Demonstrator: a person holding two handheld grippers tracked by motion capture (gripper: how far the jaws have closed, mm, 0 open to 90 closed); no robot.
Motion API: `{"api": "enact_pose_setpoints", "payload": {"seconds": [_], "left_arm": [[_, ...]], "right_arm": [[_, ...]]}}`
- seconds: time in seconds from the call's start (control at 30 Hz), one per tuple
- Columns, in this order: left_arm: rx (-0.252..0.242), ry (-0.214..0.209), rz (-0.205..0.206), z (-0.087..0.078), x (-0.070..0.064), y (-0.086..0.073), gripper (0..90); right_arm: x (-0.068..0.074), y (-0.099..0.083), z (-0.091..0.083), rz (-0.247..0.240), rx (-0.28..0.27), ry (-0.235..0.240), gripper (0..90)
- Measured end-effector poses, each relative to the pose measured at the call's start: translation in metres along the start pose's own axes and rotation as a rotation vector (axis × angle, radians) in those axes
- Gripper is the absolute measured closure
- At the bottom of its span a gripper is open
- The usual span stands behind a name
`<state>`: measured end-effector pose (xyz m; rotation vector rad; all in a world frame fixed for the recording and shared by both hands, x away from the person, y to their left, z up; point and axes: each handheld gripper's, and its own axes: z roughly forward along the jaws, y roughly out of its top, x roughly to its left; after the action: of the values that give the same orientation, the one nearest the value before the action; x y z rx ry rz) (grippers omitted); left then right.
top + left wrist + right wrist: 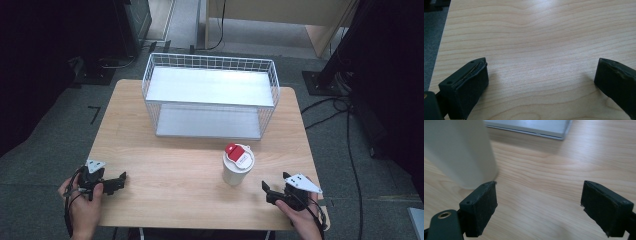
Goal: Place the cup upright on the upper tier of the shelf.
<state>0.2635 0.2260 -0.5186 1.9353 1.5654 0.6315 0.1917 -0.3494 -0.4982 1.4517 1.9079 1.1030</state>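
From the high view, one wooden surface (pixel 180 160) is carrying one white wire basket shelf (pixel 210 95) with two tiers at its far middle, and one white cup (pixel 237 165) with a red-and-white lid is standing upright in front of it, toward the right. Two hands are resting at the near edge, each holding one tool: the left tool (pixel 119 181) near the left corner, the right tool (pixel 266 191) just beside the cup, not touching it.

In the left gripper view, the left tool (pixel 541 75) is showing its two jaws standing wide apart over bare wood.

In the right gripper view, the right tool (pixel 539 205) is holding its two jaws wide apart, with the cup (pixel 459 152) looming just past the left jaw and the shelf's base (pixel 531 126) lying farther off.
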Motion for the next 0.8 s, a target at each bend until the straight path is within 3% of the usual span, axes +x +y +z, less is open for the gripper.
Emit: {"api": "enact_pose_setpoints", "payload": {"seconds": [0.3, 0.63, 0.8], "left_arm": [[0.000, 0.000, 0.000, 0.000, 0.000, 0.000, 0.0], [0.000, 0.000, 0.001, 0.000, 0.000, 0.000, 0.0], [0.000, 0.000, 0.001, 0.000, 0.000, 0.000, 0.0]], "right_arm": [[0.035, 0.012, 0.005, -0.055, -0.044, 0.120, 13.4], [0.055, 0.020, 0.015, -0.070, -0.058, 0.198, 13.4], [0.066, 0.024, 0.022, -0.073, -0.089, 0.204, 13.5]]}}
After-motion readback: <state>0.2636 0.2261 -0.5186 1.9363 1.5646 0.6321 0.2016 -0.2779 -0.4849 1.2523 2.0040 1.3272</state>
